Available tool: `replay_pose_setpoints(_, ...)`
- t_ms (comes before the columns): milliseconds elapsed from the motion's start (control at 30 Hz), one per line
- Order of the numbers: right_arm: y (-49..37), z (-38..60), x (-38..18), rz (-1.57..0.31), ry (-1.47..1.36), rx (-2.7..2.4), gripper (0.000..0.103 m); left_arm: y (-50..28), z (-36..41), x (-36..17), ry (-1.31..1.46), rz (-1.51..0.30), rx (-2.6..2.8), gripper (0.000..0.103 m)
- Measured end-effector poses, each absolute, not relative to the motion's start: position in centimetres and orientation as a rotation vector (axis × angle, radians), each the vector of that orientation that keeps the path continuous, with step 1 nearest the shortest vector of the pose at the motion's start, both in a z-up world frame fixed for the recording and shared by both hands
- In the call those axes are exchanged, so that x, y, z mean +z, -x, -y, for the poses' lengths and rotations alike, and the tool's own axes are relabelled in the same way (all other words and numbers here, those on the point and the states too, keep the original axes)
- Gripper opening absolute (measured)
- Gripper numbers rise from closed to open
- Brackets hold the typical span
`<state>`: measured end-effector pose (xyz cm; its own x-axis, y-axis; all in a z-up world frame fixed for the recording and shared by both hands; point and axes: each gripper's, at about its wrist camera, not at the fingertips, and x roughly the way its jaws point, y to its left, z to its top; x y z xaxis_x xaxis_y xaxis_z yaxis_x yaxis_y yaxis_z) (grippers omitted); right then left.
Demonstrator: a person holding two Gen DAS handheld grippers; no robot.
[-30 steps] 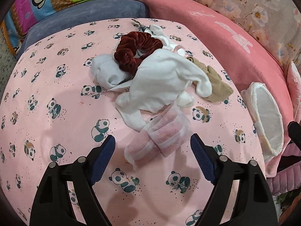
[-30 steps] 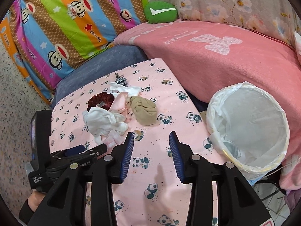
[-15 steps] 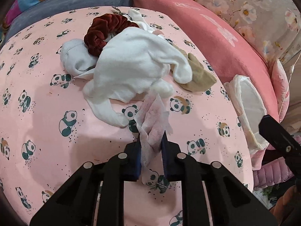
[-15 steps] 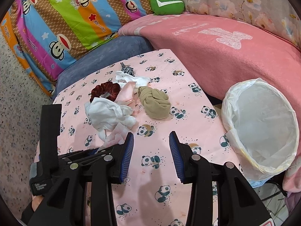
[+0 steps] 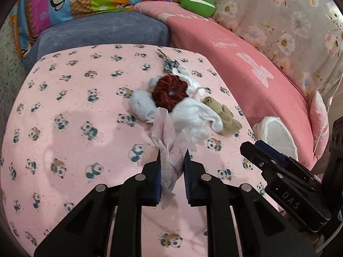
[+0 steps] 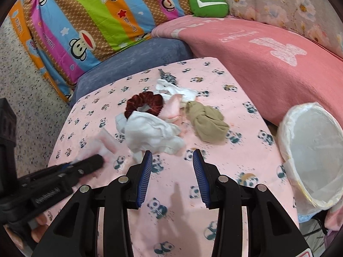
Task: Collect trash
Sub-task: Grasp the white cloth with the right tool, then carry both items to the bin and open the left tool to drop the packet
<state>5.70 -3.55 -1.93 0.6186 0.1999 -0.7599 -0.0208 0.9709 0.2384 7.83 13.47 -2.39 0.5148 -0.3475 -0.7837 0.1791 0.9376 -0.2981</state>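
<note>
My left gripper (image 5: 172,156) is shut on a crumpled pink-white tissue wrapper (image 5: 169,141), lifted above the panda-print cover (image 5: 70,115). In the right wrist view the same gripper (image 6: 94,160) shows at the left with the blurred wrapper (image 6: 105,143) sticking out of it. My right gripper (image 6: 172,156) stands open over the cover, nothing between its fingers, just in front of the white cloth (image 6: 152,132). A white-lined bin (image 6: 310,156) stands at the right edge; in the left wrist view the bin (image 5: 276,135) lies behind my right gripper (image 5: 253,146).
A pile lies mid-cover: dark red scrunchie (image 6: 145,103), white cloth (image 5: 193,111), tan knotted cloth (image 6: 208,124), pale pink piece (image 6: 173,107), patterned hair tie (image 6: 167,77). A pink blanket (image 6: 268,55), blue cushion (image 6: 137,55) and striped pillow (image 6: 96,10) lie behind. Speckled floor (image 6: 27,98) at the left.
My left gripper closed on the tissue wrapper and lifted it off the cover, pulling back from the pile. My right gripper slid left across the cover, staying open.
</note>
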Motion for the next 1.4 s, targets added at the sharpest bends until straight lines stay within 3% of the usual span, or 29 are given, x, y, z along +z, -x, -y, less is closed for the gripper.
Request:
replay_pose_setpoints(67,-6.6,3.0,-1.9,-0.895,-0.212,0.138,0.041,-8.3,-14.6,-2.0,0.177,-0.964,-0.284,0.016)
replay_pose_setpoints(167,-8.6,2.6,-1.9,-0.888,-0.233,0.145,0.057,-9.2,-15.5,-1.8,0.171,-0.959,-0.252,0.016)
replay_pose_setpoints(433,-12.5,2.1,-4.6,-0.959,-0.268,0.177,0.057,-11.2,-15.8,-2.1,0.159,-0.957,-0.234,0.016)
replay_pose_setpoints(467,-12.7,2.0,-4.9,-0.966,-0.267,0.179,0.054,-11.2,-15.7,-2.2,0.155,-0.958,-0.234,0.016)
replay_pose_setpoints(500,-12.9,1.9,-5.4,-0.981,-0.271,0.19,0.042,-11.3,-15.6,-2.3,0.153,-0.96,-0.235,0.016)
replay_pose_setpoints(533,-13.0,1.8,-5.7,-0.997,-0.276,0.2,0.022,-11.4,-15.3,-2.4,0.15,-0.963,-0.236,0.016)
replay_pose_setpoints(600,-12.9,1.9,-6.0,-1.005,-0.285,0.211,0.007,-11.6,-15.0,-2.6,0.147,-0.969,-0.237,0.016)
replay_pose_setpoints(967,-8.6,5.4,-0.8,-0.842,-0.322,0.189,0.007,-10.3,-10.5,-0.5,0.093,-0.941,-0.303,0.016)
replay_pose_setpoints(1400,-3.4,15.5,5.3,-0.681,-0.39,0.036,0.007,-7.5,0.3,3.6,-0.028,-0.867,-0.465,0.016)
